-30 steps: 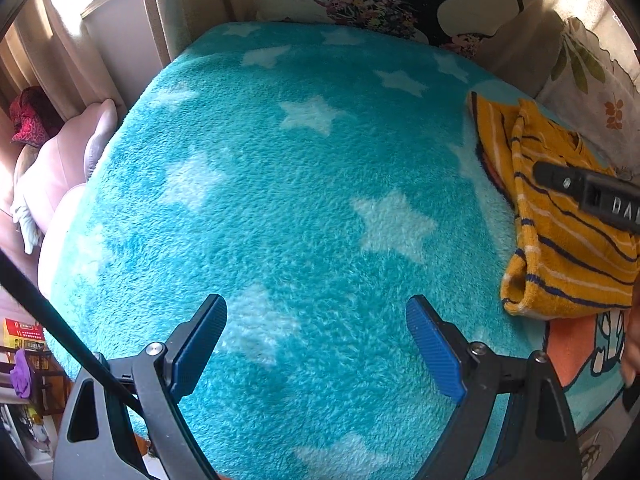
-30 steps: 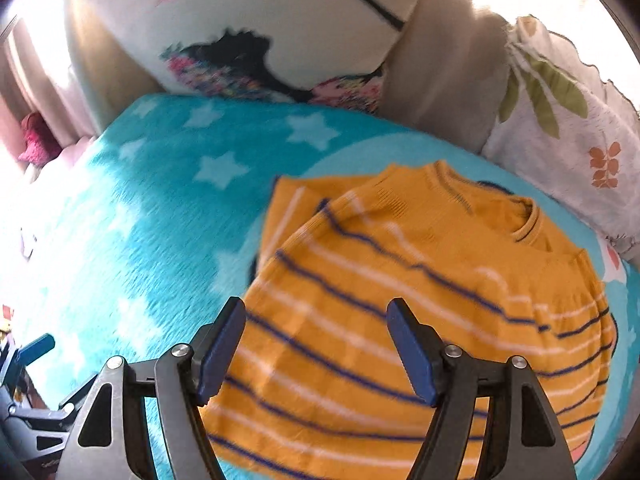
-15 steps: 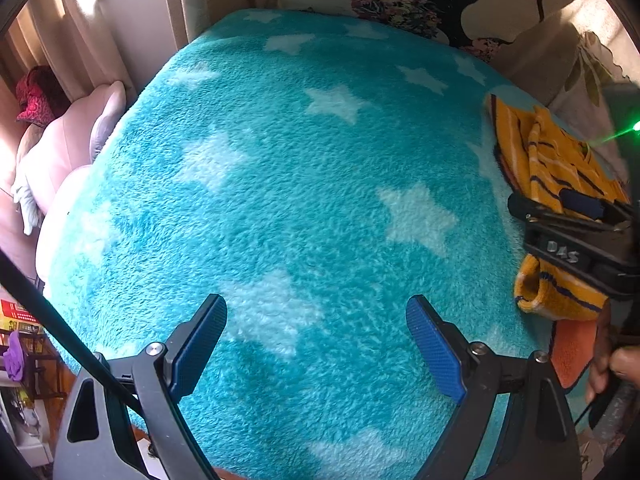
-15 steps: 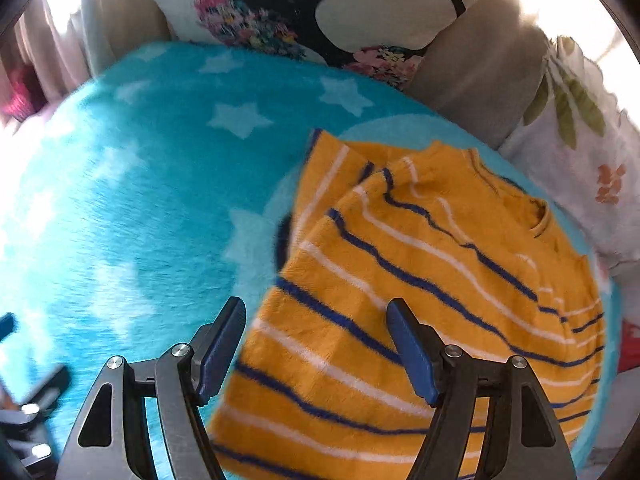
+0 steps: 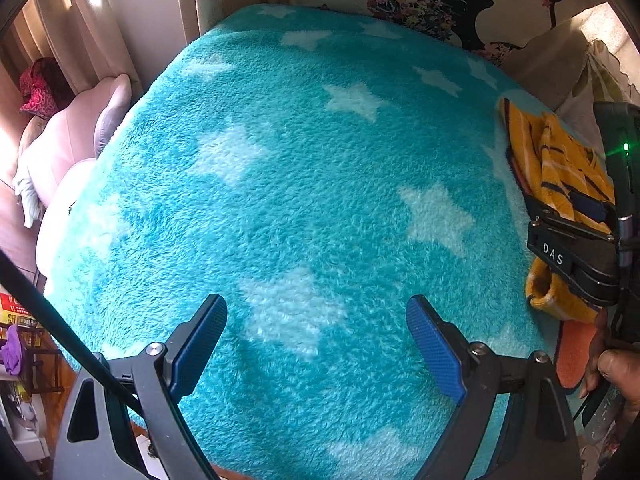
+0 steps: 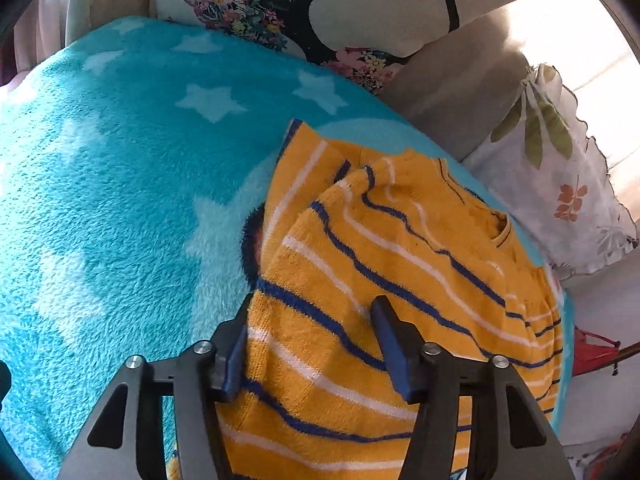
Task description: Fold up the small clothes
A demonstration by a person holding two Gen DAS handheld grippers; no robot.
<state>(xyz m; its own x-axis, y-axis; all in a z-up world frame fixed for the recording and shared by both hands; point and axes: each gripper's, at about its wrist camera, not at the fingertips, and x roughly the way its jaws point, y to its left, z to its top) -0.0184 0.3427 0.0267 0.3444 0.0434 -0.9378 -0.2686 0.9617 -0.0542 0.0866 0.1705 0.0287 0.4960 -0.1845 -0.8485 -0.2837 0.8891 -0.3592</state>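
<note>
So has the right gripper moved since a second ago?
Yes. The right gripper has come down and forward onto the striped sweater, whose left edge now sits between narrower jaws, and has swung toward the floral pillow.

The striped sweater (image 6: 400, 264) ran off the bottom edge in the right wrist view, hem unseen. In the left wrist view the right gripper (image 5: 576, 256) covered its middle, and whether the fingers pinched fabric couldn't be told.
</note>
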